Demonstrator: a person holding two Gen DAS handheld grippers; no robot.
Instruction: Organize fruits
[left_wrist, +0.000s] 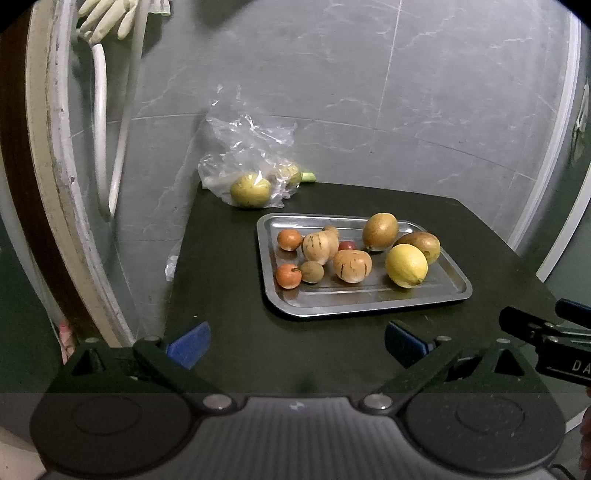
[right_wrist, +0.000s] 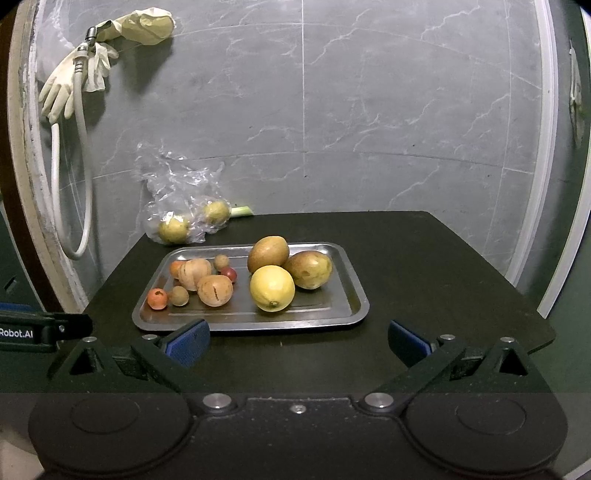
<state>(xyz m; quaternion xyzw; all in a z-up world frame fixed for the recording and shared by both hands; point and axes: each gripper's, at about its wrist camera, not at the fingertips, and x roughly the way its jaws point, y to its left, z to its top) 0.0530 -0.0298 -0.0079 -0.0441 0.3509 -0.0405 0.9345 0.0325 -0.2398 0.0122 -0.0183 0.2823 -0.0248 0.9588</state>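
Note:
A steel tray sits on a black table and holds several fruits: a yellow lemon, two brown-green fruits, two striped beige fruits, small orange fruits and a small red one. My left gripper is open and empty, near the table's front edge, short of the tray. My right gripper is open and empty, just in front of the tray.
A clear plastic bag with two yellow-green fruits lies at the table's back left corner by the grey tiled wall. A white hose and rubber gloves hang on the left. The table extends bare to the right of the tray.

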